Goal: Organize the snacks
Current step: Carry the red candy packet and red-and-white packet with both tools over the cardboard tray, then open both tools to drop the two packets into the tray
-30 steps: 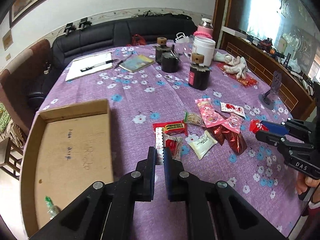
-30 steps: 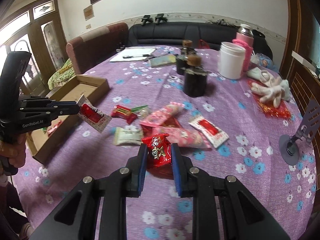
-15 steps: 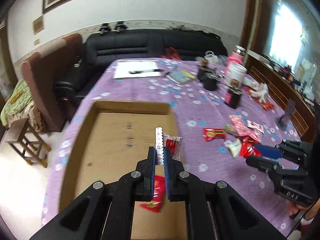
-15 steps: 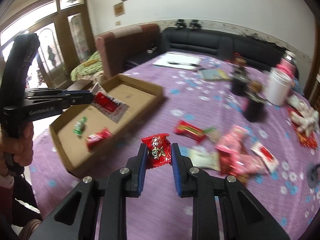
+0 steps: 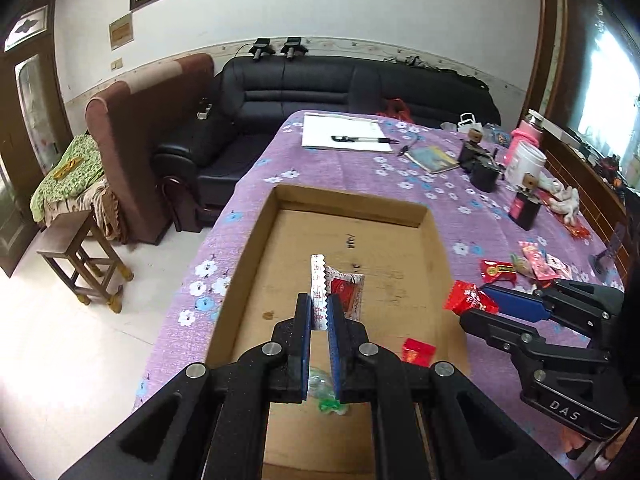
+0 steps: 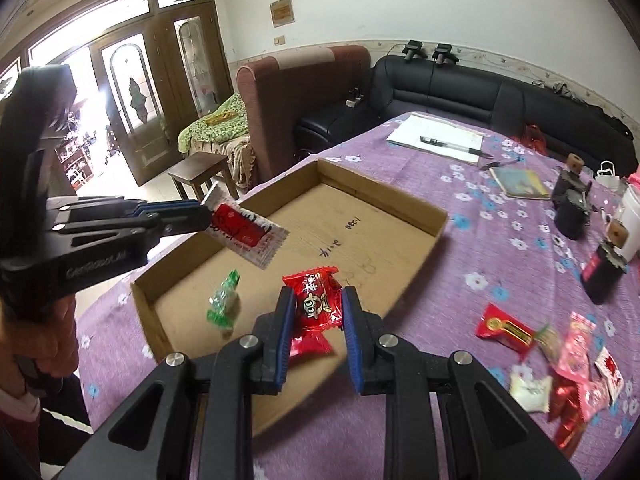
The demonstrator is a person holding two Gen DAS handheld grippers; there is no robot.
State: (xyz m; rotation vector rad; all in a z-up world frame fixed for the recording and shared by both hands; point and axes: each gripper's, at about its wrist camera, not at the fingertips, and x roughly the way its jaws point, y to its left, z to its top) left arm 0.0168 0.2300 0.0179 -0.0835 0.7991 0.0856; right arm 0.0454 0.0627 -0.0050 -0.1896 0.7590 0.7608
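The left tongs (image 5: 319, 312) pinch a white-edged red sachet (image 5: 342, 289) above the cardboard box (image 5: 256, 240); the right tongs (image 6: 316, 304) clamp a red candy pack (image 6: 316, 300) over the box's near edge; a green sweet (image 6: 224, 300) and a red packet (image 5: 418, 350) lie inside; more snacks (image 6: 560, 360) sit loose on the purple surface (image 6: 480, 264).

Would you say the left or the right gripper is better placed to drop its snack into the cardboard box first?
Left, probably. The left gripper holds its white-and-red packet well over the cardboard box floor, while the right gripper with its red candy is only at the box's near edge.
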